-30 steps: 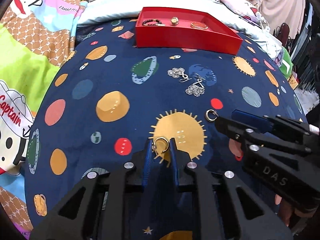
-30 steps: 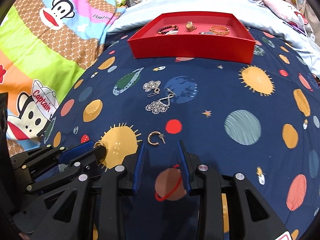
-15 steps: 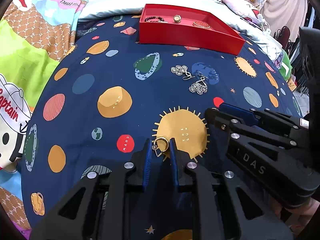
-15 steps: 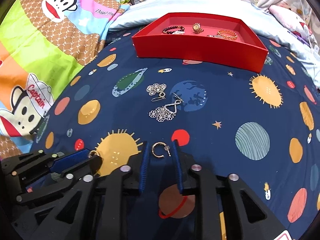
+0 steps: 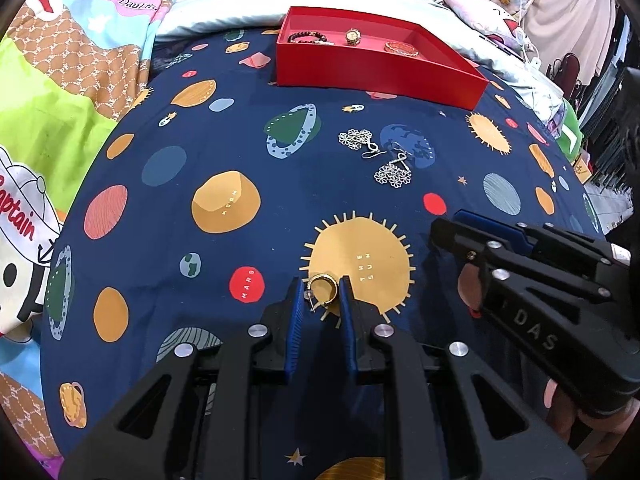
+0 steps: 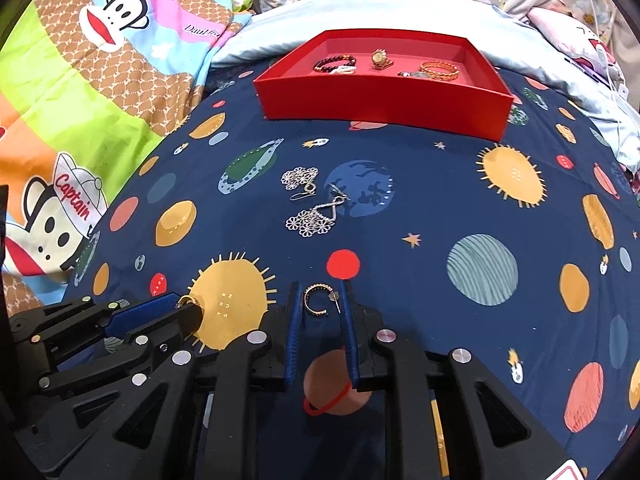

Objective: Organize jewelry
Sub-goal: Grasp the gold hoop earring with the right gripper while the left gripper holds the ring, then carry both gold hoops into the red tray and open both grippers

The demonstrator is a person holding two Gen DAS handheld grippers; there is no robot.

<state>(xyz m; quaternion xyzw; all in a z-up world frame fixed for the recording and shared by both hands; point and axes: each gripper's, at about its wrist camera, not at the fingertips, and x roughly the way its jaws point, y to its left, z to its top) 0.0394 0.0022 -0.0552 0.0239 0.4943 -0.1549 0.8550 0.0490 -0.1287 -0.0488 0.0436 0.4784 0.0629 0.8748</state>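
My left gripper point(image 5: 320, 290) is shut on a gold hoop earring point(image 5: 323, 289), held between its blue pads over the sun print. My right gripper point(image 6: 318, 294) straddles a second gold hoop earring point(image 6: 316, 298) that lies on the blue planet-print sheet point(image 6: 420, 208); its pads are close on either side, with small gaps. Two silver flower earrings point(image 6: 310, 220) point(image 5: 394, 172) lie further ahead. A red tray point(image 6: 384, 96) point(image 5: 380, 68) at the back holds a bead bracelet point(image 6: 334, 63), a gold watch point(image 6: 379, 58) and a gold bangle point(image 6: 439, 70).
Colourful cartoon bedding point(image 6: 92, 92) lies to the left and a pale blue pillow point(image 6: 360, 12) behind the tray. The two grippers sit side by side, the right one point(image 5: 520, 280) close to the left one's right.
The right gripper has moved forward around the second hoop earring and its fingers have narrowed. The left gripper keeps hold of its hoop.
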